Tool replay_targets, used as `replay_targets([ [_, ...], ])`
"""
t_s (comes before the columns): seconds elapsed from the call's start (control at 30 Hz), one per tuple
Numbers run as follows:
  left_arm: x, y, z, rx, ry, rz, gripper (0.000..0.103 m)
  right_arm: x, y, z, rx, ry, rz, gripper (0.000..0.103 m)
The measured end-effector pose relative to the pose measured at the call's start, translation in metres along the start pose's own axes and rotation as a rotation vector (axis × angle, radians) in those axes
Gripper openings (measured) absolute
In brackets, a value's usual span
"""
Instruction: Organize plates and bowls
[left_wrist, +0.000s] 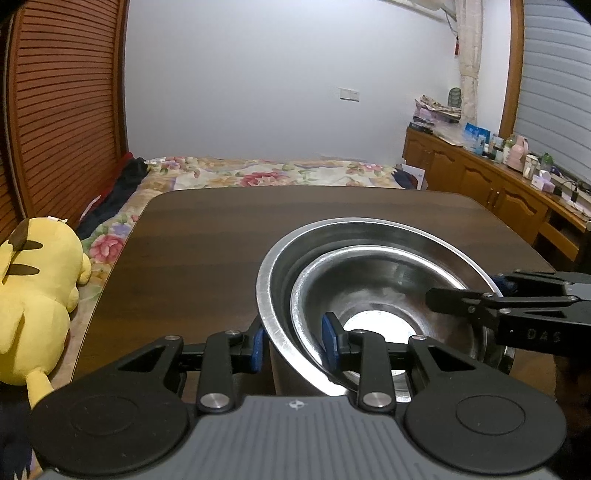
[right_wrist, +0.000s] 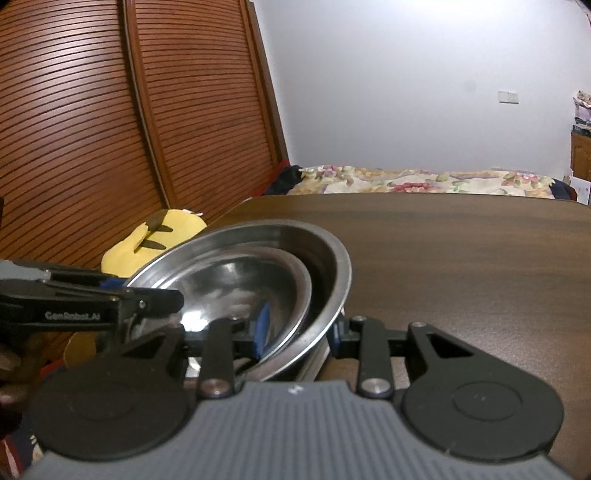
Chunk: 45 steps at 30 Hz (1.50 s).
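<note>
A large steel bowl (left_wrist: 295, 254) holds a smaller steel bowl (left_wrist: 373, 280) nested inside it, over the near part of a dark wooden table (left_wrist: 207, 236). My left gripper (left_wrist: 293, 345) straddles the left rims of both bowls, one blue pad outside, one inside, closed on them. My right gripper (right_wrist: 297, 334) grips the right rims the same way; the large bowl (right_wrist: 332, 254) and small bowl (right_wrist: 258, 277) show there too. Each gripper appears in the other's view, the right one (left_wrist: 476, 302) and the left one (right_wrist: 147, 301).
A yellow plush toy (left_wrist: 33, 291) lies left of the table on a flowered bed (left_wrist: 258, 173). A slatted wooden wardrobe (right_wrist: 92, 129) stands at left. A wooden sideboard (left_wrist: 491, 184) with bottles runs along the right.
</note>
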<state>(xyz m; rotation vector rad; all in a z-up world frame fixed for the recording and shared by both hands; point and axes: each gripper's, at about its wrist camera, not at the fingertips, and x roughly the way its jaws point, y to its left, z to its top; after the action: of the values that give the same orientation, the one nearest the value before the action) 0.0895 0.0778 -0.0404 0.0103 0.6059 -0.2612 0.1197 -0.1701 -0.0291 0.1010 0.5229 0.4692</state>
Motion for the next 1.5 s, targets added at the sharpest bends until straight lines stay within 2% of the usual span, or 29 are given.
replay_targets([
  [0.1, -0.002, -0.002, 0.001, -0.005, -0.009, 0.015, 0.035, -0.006, 0.0, 0.001, -0.015, -0.018, -0.023, 0.043],
  [0.2, -0.006, -0.002, 0.002, -0.015, -0.013, 0.043, 0.052, -0.011, -0.005, 0.004, -0.007, -0.029, -0.034, 0.044],
  [0.37, -0.019, -0.002, 0.006, -0.027, -0.051, 0.063, 0.068, -0.023, -0.009, 0.01, -0.013, -0.068, -0.061, 0.047],
  [0.43, -0.025, -0.005, 0.009, -0.022, -0.075, 0.071, 0.081, -0.029, -0.01, 0.013, -0.014, -0.088, -0.074, 0.054],
  [0.5, -0.032, -0.009, 0.013, -0.016, -0.101, 0.075, 0.088, -0.036, -0.011, 0.016, -0.017, -0.109, -0.082, 0.067],
  [0.53, -0.035, -0.011, 0.014, -0.015, -0.113, 0.076, 0.09, -0.04, -0.01, 0.017, -0.022, -0.122, -0.085, 0.068],
  [0.63, -0.046, -0.019, 0.017, -0.013, -0.16, 0.078, 0.103, -0.05, -0.008, 0.021, -0.037, -0.153, -0.101, 0.083],
  [0.7, -0.052, -0.023, 0.019, -0.004, -0.182, 0.071, 0.103, -0.057, -0.007, 0.024, -0.046, -0.175, -0.107, 0.095],
  [0.8, -0.059, -0.032, 0.023, 0.008, -0.198, 0.073, 0.103, -0.067, -0.005, 0.026, -0.064, -0.205, -0.127, 0.103],
  [1.0, -0.069, -0.049, 0.032, 0.021, -0.234, 0.112, 0.103, -0.083, -0.004, 0.032, -0.073, -0.212, -0.178, 0.103],
  [1.2, -0.069, -0.063, 0.039, 0.023, -0.218, 0.127, 0.103, -0.105, -0.006, 0.036, -0.083, -0.265, -0.221, 0.103],
  [1.5, -0.082, -0.076, 0.047, 0.026, -0.238, 0.14, 0.103, -0.125, -0.008, 0.036, -0.096, -0.294, -0.238, 0.103],
])
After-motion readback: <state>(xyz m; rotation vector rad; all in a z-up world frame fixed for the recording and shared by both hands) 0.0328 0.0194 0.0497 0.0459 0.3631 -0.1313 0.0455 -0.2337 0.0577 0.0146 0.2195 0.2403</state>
